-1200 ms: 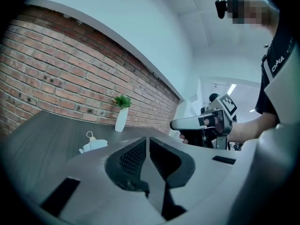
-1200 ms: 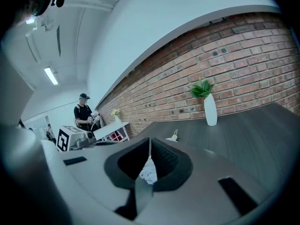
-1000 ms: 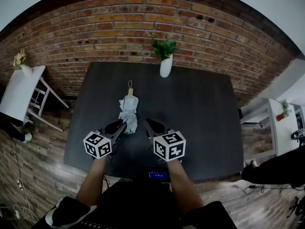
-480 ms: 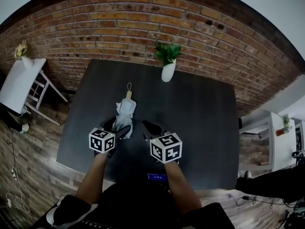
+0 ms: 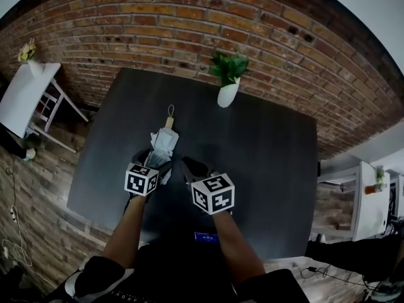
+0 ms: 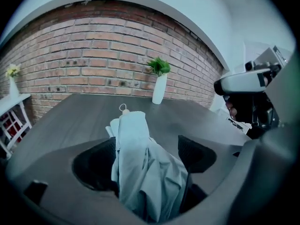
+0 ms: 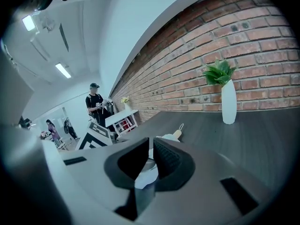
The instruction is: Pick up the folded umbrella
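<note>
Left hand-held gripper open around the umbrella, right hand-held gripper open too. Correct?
No: the right hand-held gripper is shut, its jaws together, as the right gripper view shows. The left hand-held gripper is open; its jaws have just been opening, with the umbrella between them.

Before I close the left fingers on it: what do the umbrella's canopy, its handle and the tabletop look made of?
Umbrella canopy: thin pale grey-blue fabric, matte, with soft creases. Handle: tan, likely wood or plastic; too small to tell. Tabletop: dark, smooth, faint sheen, possibly laminate or painted wood.
</note>
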`<state>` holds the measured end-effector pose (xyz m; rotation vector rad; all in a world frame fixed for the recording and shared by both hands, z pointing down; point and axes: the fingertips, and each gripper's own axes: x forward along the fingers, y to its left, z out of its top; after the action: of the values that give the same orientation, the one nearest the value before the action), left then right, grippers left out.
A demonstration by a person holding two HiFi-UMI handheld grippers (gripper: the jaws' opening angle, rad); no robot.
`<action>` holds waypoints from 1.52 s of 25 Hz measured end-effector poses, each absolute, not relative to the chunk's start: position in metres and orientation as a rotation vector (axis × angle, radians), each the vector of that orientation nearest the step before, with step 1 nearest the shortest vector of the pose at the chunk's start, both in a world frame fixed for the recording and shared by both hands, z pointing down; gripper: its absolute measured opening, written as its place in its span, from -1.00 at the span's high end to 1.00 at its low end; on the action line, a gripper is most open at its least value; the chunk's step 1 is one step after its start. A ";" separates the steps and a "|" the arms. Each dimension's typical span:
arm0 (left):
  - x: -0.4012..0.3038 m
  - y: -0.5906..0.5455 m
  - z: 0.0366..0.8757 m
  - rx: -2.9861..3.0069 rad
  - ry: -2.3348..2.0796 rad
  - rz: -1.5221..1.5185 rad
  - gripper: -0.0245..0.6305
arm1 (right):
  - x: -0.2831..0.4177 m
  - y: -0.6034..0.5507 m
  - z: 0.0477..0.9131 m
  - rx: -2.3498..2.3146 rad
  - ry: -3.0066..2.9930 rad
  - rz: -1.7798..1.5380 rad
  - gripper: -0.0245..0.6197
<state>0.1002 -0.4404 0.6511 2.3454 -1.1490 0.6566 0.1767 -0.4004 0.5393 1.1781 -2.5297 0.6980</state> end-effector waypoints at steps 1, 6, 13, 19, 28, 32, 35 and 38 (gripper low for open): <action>0.102 -0.442 0.655 2.338 -1.156 0.680 -0.28 | 0.177 -0.402 0.541 1.171 -2.530 0.700 0.89; 0.102 -0.450 0.676 2.286 -1.193 0.790 -0.28 | 0.178 -0.411 0.547 1.147 -2.529 0.711 0.89; 0.101 -0.449 0.698 2.222 -1.182 0.814 -0.28 | 0.180 -0.421 0.559 1.136 -2.528 0.738 0.89; 0.101 -0.449 0.706 2.200 -1.161 0.853 -0.24 | 0.181 -0.424 0.567 1.131 -2.523 0.759 0.89; 0.098 -0.451 0.707 2.177 -1.150 0.806 -0.12 | 0.185 -0.427 0.579 1.142 -2.511 0.804 0.89; 0.095 -0.453 0.704 2.167 -1.132 0.742 -0.03 | 0.188 -0.427 0.582 1.149 -2.505 0.811 0.89; 0.095 -0.454 0.701 2.171 -1.102 0.702 0.01 | 0.189 -0.428 0.582 1.154 -2.502 0.816 0.89; 0.096 -0.453 0.696 2.186 -1.071 0.655 0.05 | 0.190 -0.428 0.583 1.160 -2.496 0.818 0.89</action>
<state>0.0963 -0.4532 0.6964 2.1862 -1.0711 0.6554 0.1902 -0.4278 0.5833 1.1599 -2.4961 0.8181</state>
